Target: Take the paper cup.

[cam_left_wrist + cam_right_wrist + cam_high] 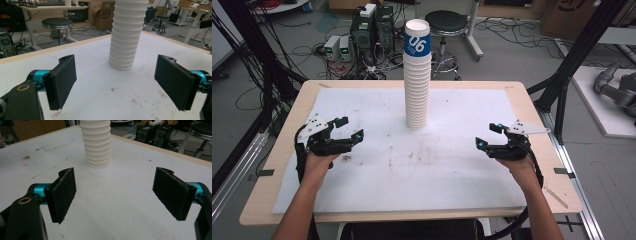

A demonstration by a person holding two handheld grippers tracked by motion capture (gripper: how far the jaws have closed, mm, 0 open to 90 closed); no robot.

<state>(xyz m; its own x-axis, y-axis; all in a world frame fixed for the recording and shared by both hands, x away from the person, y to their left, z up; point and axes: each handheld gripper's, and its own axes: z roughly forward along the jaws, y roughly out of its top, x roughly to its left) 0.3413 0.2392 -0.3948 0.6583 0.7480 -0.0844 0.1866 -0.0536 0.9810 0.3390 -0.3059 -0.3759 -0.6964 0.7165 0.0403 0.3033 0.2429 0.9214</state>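
Left gripper (346, 128) and right gripper (488, 135) hover near the bench's (287, 197) near edge — jaws wide open, empty. The cup stack (417, 75) stands toward the far edge — cluttered floor beyond.

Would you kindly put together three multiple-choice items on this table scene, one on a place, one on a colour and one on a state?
1. Where does the stack of paper cups stand on the white mat?
A. toward the far edge, about midway between the two sides
B. at the near left corner
C. between the right gripper's jaws

2. What colour is the band on the top cup?
A. red
B. blue
C. green

3. How does the left gripper stand?
A. shut on a cup
B. open, with nothing between its jaws
C. shut on the mat

Answers: 1 A, the high view shows the stack far and central; 2 B, a blue band with white numerals; 3 B, the left gripper view shows the jaws wide apart over bare mat.
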